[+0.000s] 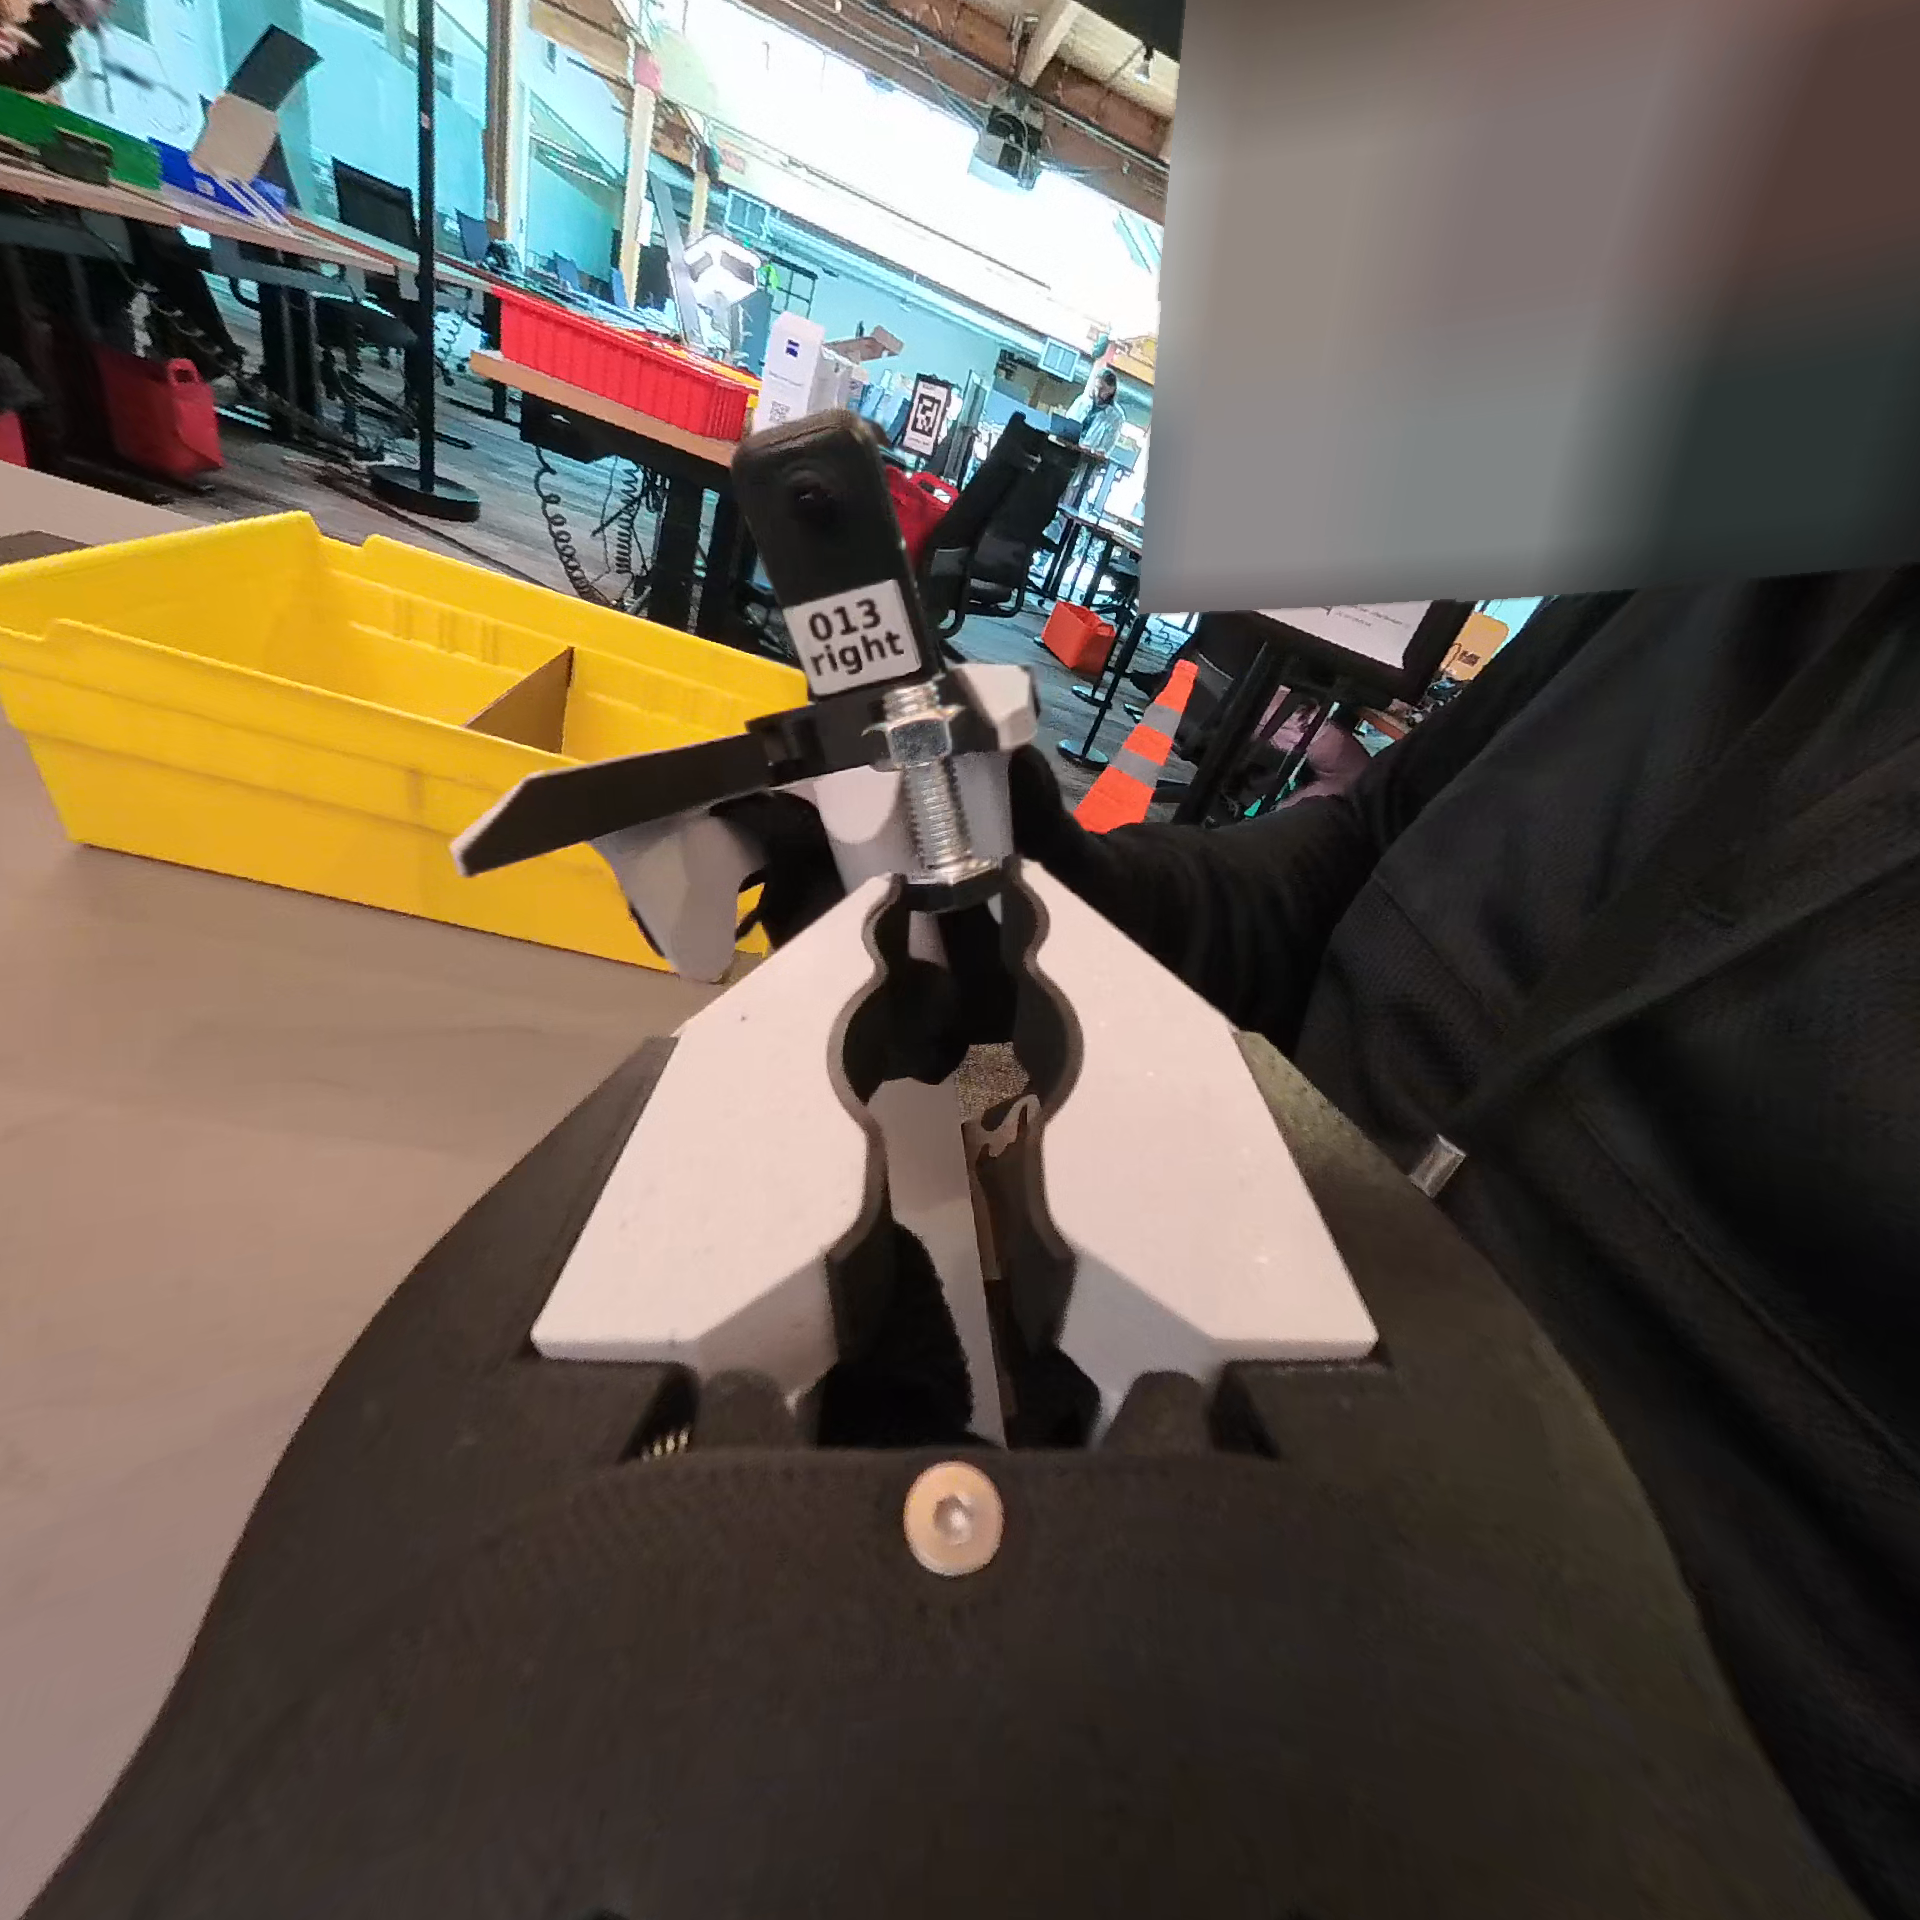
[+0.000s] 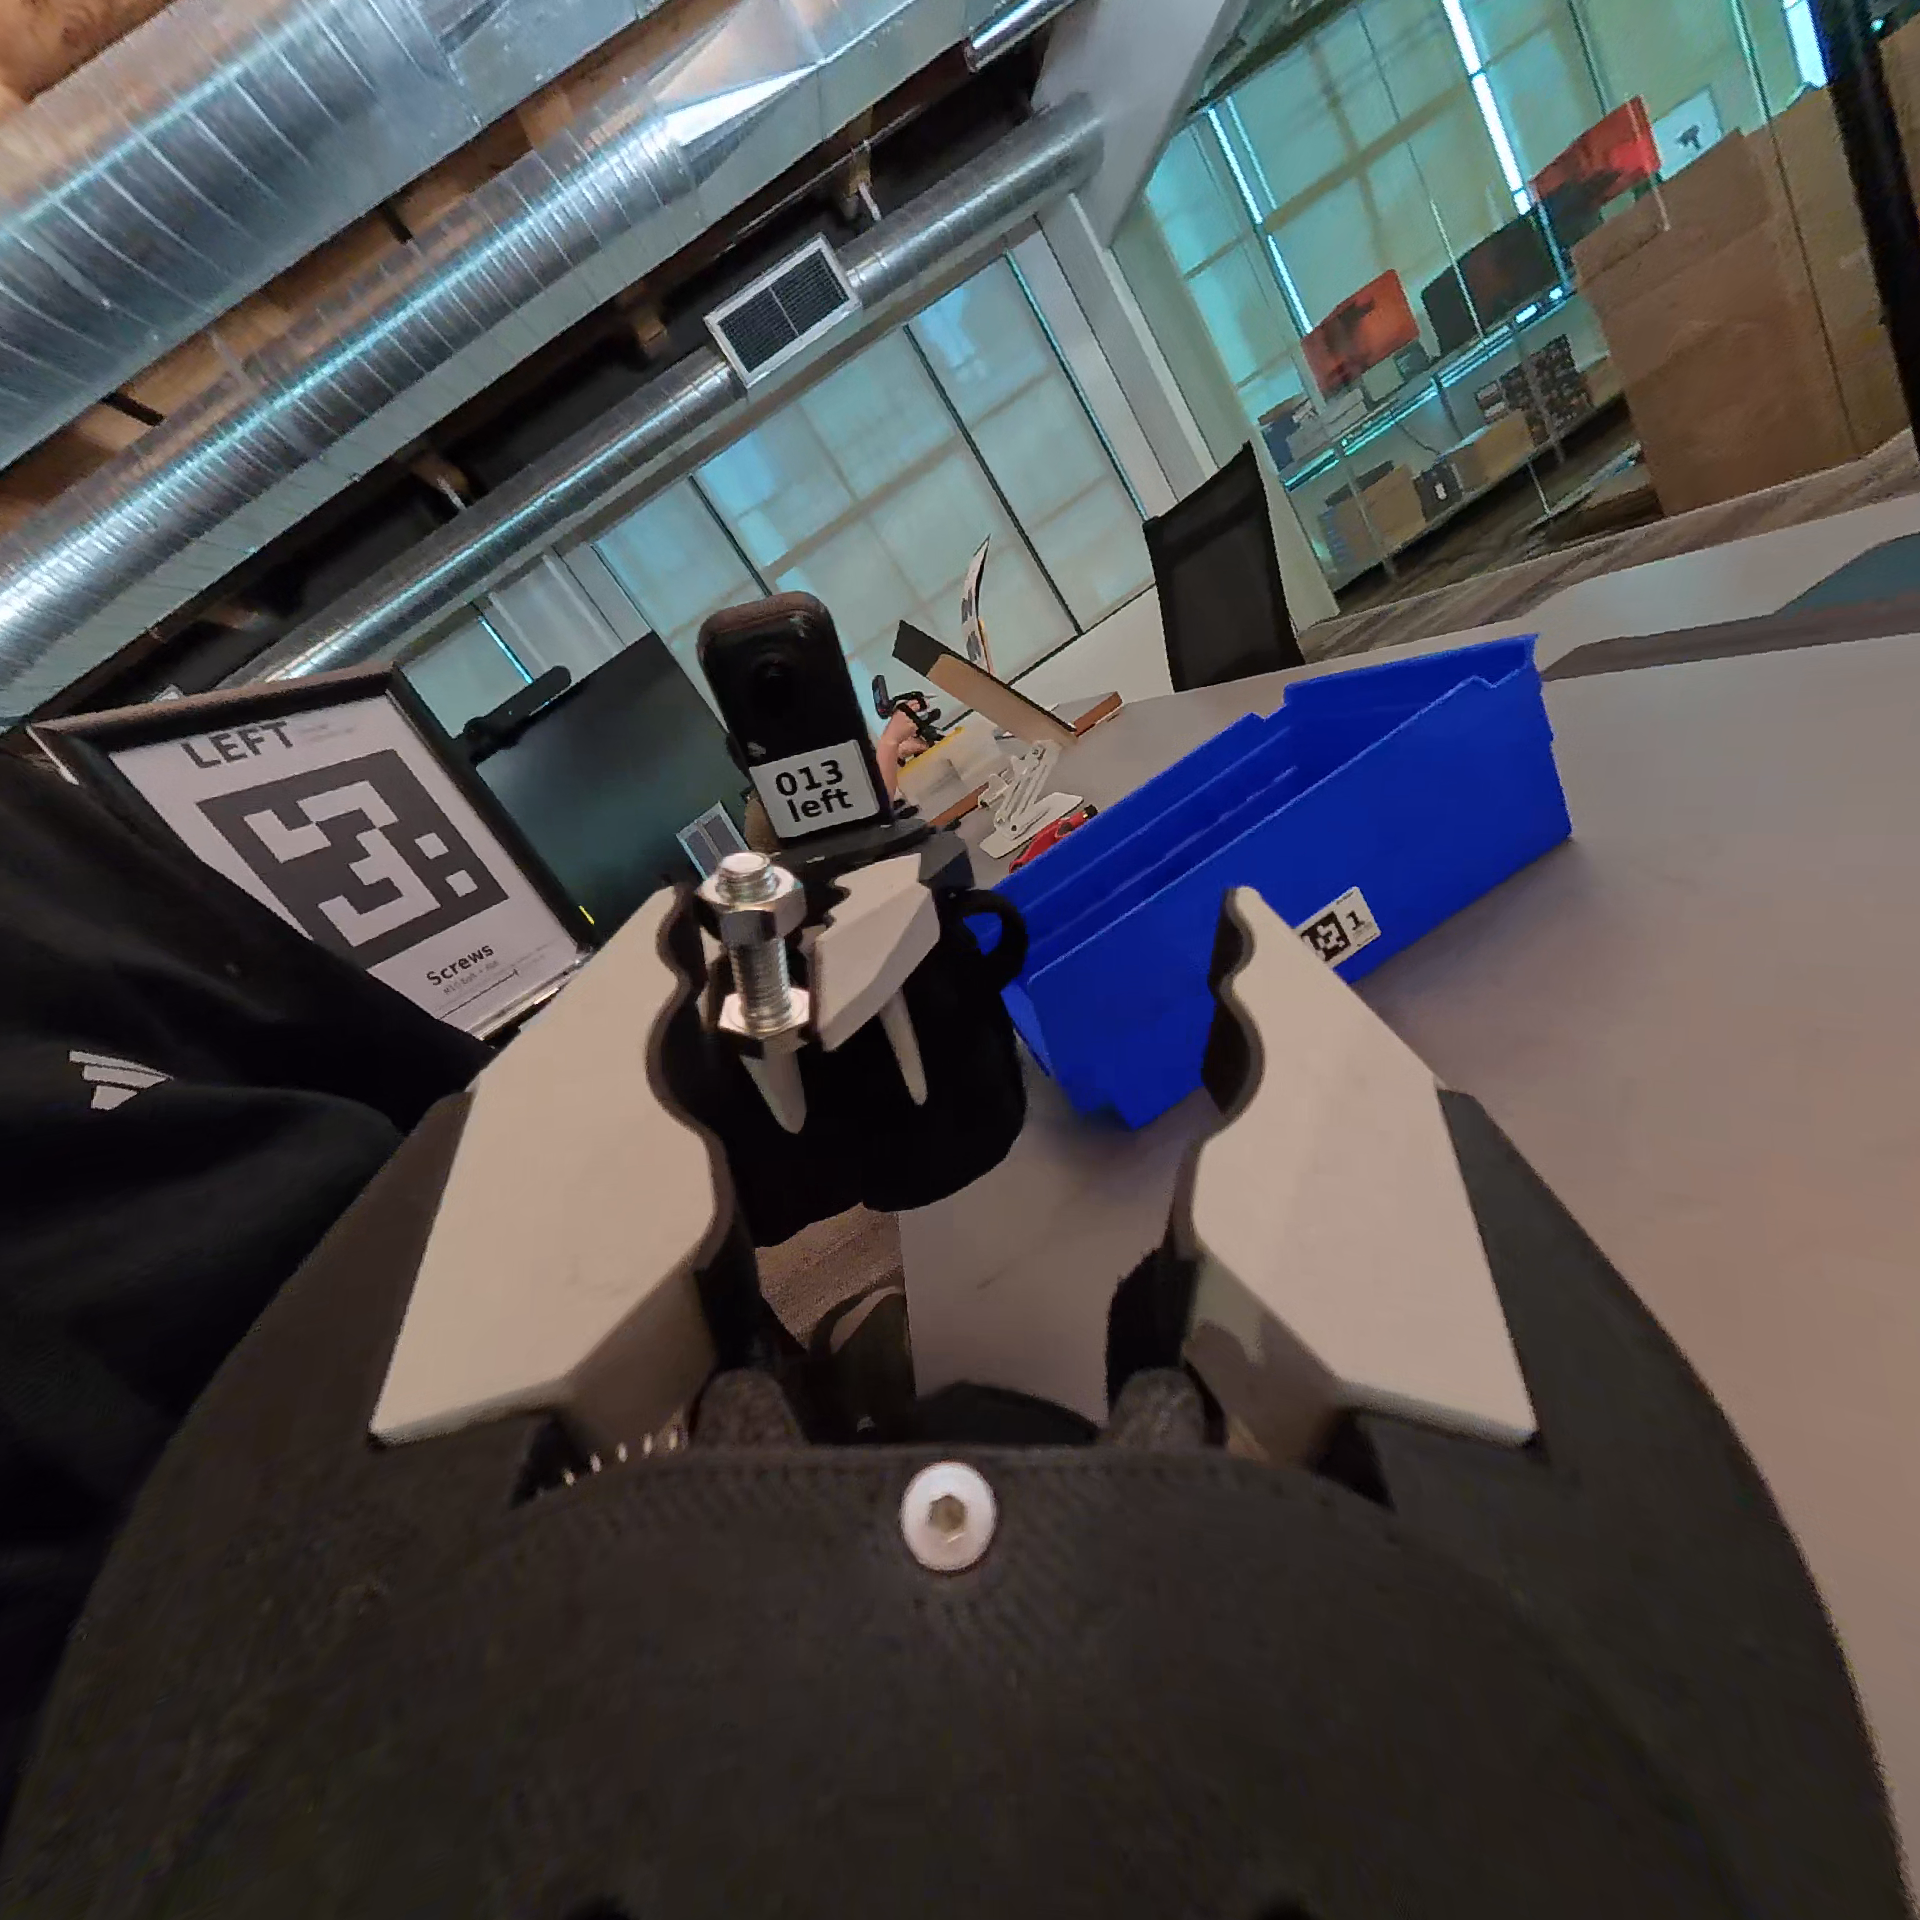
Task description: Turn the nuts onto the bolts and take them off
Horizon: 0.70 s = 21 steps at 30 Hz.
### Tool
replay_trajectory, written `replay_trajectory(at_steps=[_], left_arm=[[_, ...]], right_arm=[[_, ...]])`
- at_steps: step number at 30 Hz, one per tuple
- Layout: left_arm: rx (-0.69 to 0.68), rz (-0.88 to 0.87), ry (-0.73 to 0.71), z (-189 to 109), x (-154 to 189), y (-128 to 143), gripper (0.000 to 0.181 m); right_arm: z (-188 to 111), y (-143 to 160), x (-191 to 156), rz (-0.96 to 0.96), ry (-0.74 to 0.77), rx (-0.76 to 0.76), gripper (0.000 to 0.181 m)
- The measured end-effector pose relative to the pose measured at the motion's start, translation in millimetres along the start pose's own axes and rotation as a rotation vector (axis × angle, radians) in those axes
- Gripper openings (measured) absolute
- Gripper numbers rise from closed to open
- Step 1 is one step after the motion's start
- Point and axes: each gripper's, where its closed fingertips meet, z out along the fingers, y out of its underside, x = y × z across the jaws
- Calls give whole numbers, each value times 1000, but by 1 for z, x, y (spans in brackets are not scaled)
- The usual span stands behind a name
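A yellow plastic bin [image 1: 312,727] sits far left on the grey table [image 1: 208,1091]. The left gripper [image 1: 951,894] pinches the head of a threaded steel bolt [image 1: 935,805] upright; the silver hex nut [image 1: 920,740] rides high on it. The right gripper [image 2: 956,966] gapes wide beside a blue plastic bin [image 2: 1351,831].

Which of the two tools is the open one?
The right tool: its fingers stand wide apart, one beside the nut near the tip of the bolt. The left tool is shut on the bolt head.
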Motion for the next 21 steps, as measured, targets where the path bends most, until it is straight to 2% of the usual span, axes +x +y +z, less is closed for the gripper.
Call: replay_trajectory(at_steps=[2, 3, 4, 6, 7, 10, 14, 18, 21], left_arm=[[11, -3, -1, -2, 0, -3, 15], [32, -3, -5, -5, 0, -8, 15], [65, -1, 17, -9, 4, -16, 15], [79, 20, 10, -13, 5, -25, 15], [68, 31, 4, -14, 5, -25, 15], [58, 18, 4, -13, 2, -19, 15], [38, -20, 31, -6, 3, -9, 15], [5, -1, 49, 1, 9, -3, 15], [4, -3, 33, 0, 7, -4, 15]], right_arm=[[-4, -2, 7, 7, 24, 3, 103], [-8, -5, 13, 6, 46, 10, 96], [-15, -5, 24, 3, 84, 3, 66], [-29, -6, 50, 52, 182, 18, 84], [-33, -9, 52, 88, 174, 43, 83], [-25, -15, 28, 87, 46, 63, 86], [-2, -4, -9, -5, -66, 0, 92], [2, -3, -12, 20, -69, 15, 91], [-3, -4, 1, 29, -15, 11, 103]])
